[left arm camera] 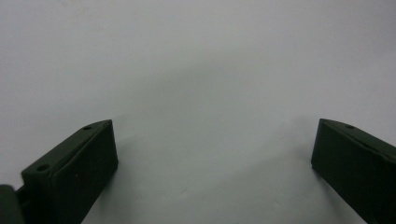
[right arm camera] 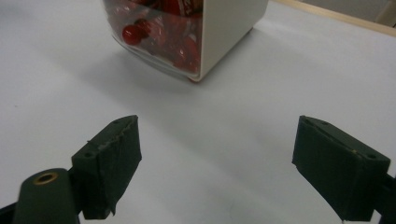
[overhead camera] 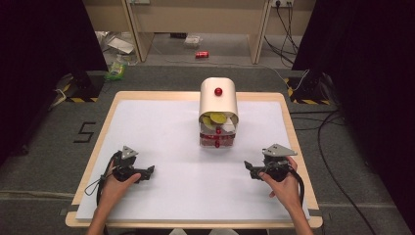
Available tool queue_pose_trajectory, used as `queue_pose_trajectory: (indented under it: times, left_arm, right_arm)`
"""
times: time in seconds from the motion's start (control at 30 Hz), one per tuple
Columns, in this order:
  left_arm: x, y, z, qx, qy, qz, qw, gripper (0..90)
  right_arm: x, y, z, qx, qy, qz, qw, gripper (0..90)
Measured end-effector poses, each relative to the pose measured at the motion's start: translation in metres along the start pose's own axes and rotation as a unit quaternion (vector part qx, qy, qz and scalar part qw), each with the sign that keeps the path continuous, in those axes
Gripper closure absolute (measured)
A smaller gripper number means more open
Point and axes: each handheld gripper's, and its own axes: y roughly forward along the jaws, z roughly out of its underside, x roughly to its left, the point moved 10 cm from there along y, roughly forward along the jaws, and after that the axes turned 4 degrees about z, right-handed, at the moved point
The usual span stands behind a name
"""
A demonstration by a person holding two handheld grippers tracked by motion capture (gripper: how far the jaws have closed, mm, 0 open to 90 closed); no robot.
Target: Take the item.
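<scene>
A cream box with a rounded top [overhead camera: 218, 105] stands at the middle back of the white sheet [overhead camera: 171, 147]. It has a red knob [overhead camera: 218, 91] on top, yellow pieces behind its open front, and a clear drawer with red contents [overhead camera: 217, 139] at its base. The same drawer [right arm camera: 163, 32] appears just ahead in the right gripper view. My left gripper [overhead camera: 151, 170] rests low at the front left, open and empty [left arm camera: 212, 158]. Over at the front right, my right gripper [overhead camera: 247, 167] is open too, jaws wide with nothing between them [right arm camera: 217, 154].
The wooden table edge [overhead camera: 288, 127] frames the white sheet. Beyond the table lie floor clutter, a red can [overhead camera: 201, 54] and cables [overhead camera: 333, 147]. Dark curtains stand at both sides.
</scene>
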Motion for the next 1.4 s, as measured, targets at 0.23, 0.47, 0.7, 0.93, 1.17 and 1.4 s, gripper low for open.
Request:
queue_pose_trajectory:
  times: [0.23, 0.47, 0.7, 0.93, 1.17, 1.4]
  left_arm:
    - [0.000, 0.000, 0.000, 0.000, 0.000, 0.000, 1.0000, 0.0]
    - [0.000, 0.000, 0.000, 0.000, 0.000, 0.000, 1.0000, 0.0]
    - [0.000, 0.000, 0.000, 0.000, -0.002, 0.000, 1.0000, 0.0]
    - [0.000, 0.000, 0.000, -0.001, -0.002, 0.000, 1.0000, 0.0]
    - [0.000, 0.000, 0.000, -0.001, -0.002, 0.000, 1.0000, 0.0]
    - [0.000, 0.000, 0.000, -0.001, -0.001, -0.001, 1.0000, 0.0]
  right_arm:
    - [0.010, 0.002, -0.020, -0.011, -0.012, -0.008, 0.9998, 16.1]
    - [0.019, -0.005, -0.043, -0.029, -0.023, -0.017, 0.9992, 16.2]
    - [0.030, -0.017, -0.071, -0.054, -0.030, -0.024, 0.9978, 17.4]
    - [0.048, -0.019, -0.092, -0.067, -0.042, -0.041, 0.9960, 18.2]
    - [0.055, -0.017, -0.102, -0.073, -0.048, -0.045, 0.9952, 18.7]
    - [0.062, -0.016, -0.116, -0.083, -0.053, -0.050, 0.9939, 19.2]
